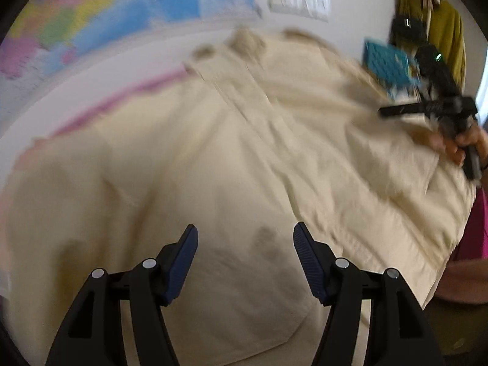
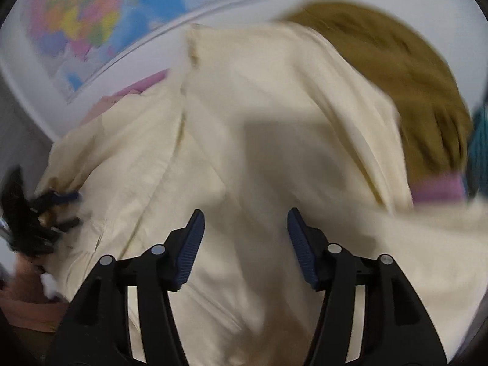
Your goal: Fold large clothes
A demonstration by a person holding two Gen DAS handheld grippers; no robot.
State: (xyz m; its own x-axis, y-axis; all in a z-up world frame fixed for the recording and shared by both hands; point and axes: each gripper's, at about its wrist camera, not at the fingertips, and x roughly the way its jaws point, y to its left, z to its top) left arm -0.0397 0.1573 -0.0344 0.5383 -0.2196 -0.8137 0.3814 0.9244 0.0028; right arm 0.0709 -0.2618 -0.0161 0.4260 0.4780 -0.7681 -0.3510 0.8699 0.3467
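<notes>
A large cream garment (image 1: 231,158) lies spread across the white table and fills most of both views; it also shows in the right wrist view (image 2: 259,140). My left gripper (image 1: 245,235) is open and empty, hovering above the garment's near part. My right gripper (image 2: 246,219) is open and empty above the cloth's middle. The right gripper also shows in the left wrist view (image 1: 427,109) at the far right, held in a hand. The left gripper shows in the right wrist view (image 2: 45,210) at the far left edge of the garment. Both views are blurred by motion.
An olive-brown garment (image 2: 396,70) lies at the far right with a pink strip (image 2: 436,189) below it. A coloured wall map (image 1: 106,12) hangs behind. A pink cloth edge (image 1: 122,97) lies along the table's back. Olive clothes (image 1: 445,30) hang at the upper right.
</notes>
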